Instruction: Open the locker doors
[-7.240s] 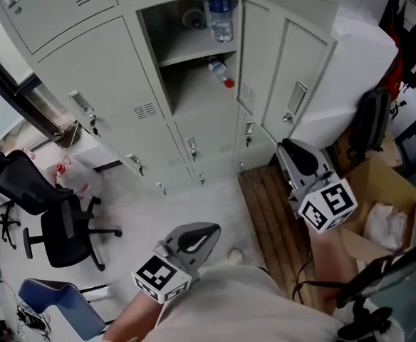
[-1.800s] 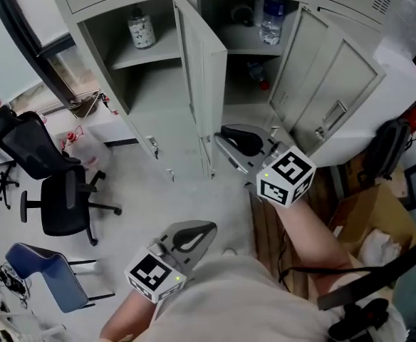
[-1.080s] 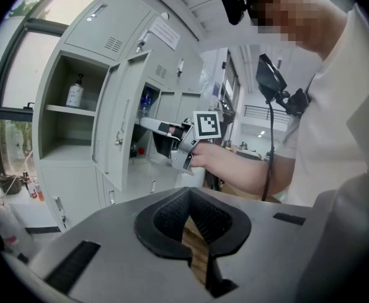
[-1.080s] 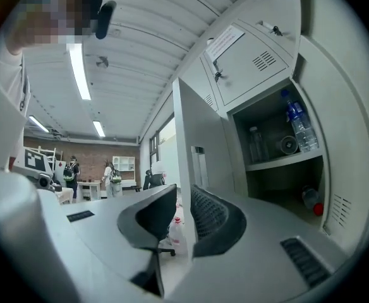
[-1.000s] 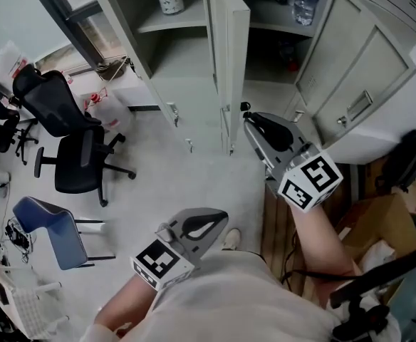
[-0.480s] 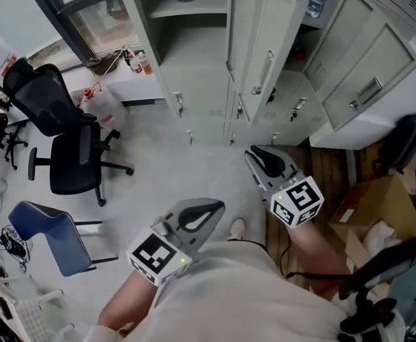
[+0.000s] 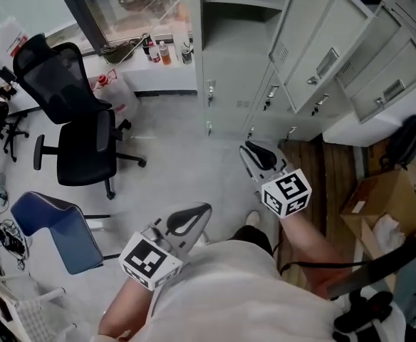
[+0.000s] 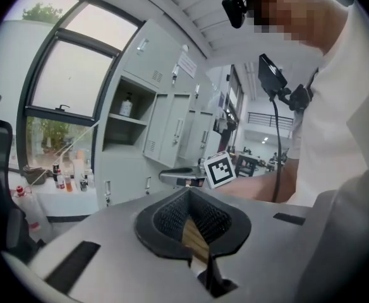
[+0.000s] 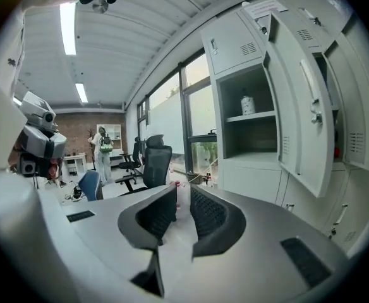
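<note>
Right gripper (image 9: 181, 193): jaws a little apart, nothing between them. Left gripper (image 8: 187, 193): jaws closed to a thin slit, empty. Both held low over bare floor (image 7: 186, 169), well apart from the lockers and touching no door.

Ahead of the right gripper, open locker doors (image 9: 301, 106) swung outward, free edges jutting into the walkway. Beside them an open compartment (image 9: 248, 128) with a small container (image 9: 248, 104) on its shelf.

Open floor between lockers and black office chair (image 7: 80, 127). Blue chair (image 7: 55, 230) nearer the left gripper. Wooden boards (image 7: 336, 177) and cardboard box (image 7: 375, 201) to the right.

Upper lockers cut off in the head view. Container's label too small to read.
</note>
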Action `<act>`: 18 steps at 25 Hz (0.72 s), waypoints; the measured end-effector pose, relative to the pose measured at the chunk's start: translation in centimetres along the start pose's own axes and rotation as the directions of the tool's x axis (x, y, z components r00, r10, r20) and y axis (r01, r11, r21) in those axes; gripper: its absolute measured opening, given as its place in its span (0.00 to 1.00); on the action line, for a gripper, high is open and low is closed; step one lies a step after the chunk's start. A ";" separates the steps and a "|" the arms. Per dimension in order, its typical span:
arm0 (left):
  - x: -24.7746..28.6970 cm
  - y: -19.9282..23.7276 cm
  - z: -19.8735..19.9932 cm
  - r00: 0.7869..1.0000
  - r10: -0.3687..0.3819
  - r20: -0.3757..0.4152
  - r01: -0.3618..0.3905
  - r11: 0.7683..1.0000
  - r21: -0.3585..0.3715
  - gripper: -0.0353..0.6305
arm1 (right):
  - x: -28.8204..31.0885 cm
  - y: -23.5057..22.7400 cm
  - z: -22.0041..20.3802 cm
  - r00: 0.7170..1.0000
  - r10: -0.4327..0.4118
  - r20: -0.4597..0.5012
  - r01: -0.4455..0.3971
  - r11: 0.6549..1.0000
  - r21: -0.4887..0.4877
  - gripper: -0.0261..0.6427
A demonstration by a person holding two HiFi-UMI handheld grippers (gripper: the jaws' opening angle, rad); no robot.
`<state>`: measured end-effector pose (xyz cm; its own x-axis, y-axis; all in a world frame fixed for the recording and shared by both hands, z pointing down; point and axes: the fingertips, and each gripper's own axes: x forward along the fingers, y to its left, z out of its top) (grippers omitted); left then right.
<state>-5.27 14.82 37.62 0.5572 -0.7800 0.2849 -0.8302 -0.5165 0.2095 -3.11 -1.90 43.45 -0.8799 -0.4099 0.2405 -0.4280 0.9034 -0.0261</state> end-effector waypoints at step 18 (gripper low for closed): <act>-1.0 11.4 -6.2 0.997 0.024 -0.076 -0.035 0.989 -0.143 0.07 | 21.3 -6.8 -10.4 0.981 -0.116 -0.158 0.129 0.989 0.073 0.14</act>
<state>-15.17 11.95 45.51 0.5363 -0.7632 0.3603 -0.8384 -0.4327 0.3313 -16.80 -15.44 58.83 -0.7807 -0.4870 0.3917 -0.5517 0.8315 -0.0658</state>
